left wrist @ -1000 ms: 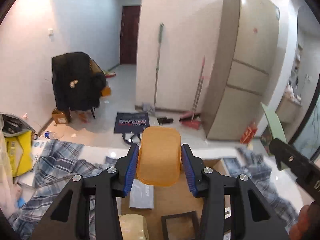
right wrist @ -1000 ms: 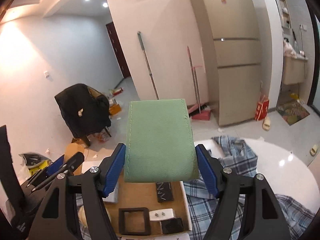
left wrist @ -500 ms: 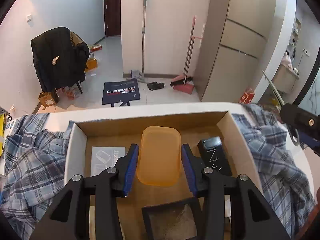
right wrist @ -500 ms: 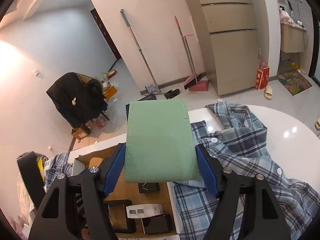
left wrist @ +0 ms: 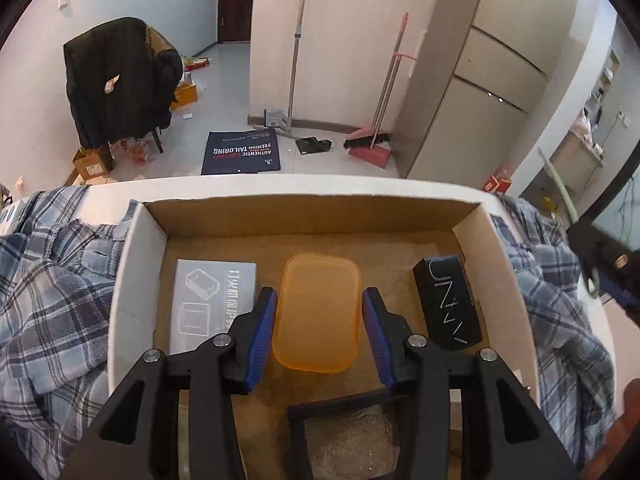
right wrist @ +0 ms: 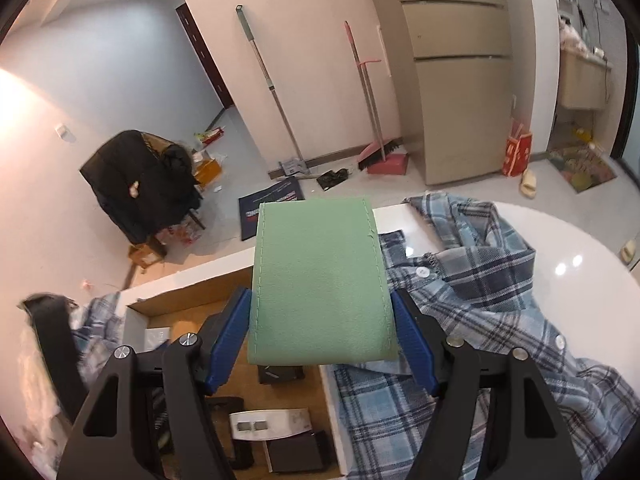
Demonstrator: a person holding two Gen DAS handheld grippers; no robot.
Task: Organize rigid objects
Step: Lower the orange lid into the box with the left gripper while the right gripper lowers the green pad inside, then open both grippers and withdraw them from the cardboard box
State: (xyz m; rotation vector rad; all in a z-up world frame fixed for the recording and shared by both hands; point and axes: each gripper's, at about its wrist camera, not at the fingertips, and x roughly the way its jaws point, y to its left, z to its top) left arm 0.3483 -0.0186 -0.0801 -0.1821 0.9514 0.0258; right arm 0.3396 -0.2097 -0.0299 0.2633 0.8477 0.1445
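Moved: left gripper (left wrist: 318, 326) lower into cardboard box (left wrist: 496, 240).
Left hold: clamped on orange lid (left wrist: 318, 312), bare floor between booklet (left wrist: 212, 304) and black carton (left wrist: 448, 302).
Right hold: right gripper (right wrist: 322, 334) clamped on green pouch (right wrist: 320, 284), above box's right wall.

A home — fridge (left wrist: 480, 80), broom (left wrist: 384, 116), jacket-draped chair (left wrist: 120, 80)

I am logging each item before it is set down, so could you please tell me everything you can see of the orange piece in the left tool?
The orange piece is a flat, translucent, plastic-looking rounded rectangle, smooth and unmarked, perhaps a lid. It sits lengthwise between the blue pads of the left tool, which appear to meet its long edges, over the middle of the open cardboard box. A grey printed box lies to its left, a black box to its right. Whether it touches the floor of the box cannot be told.
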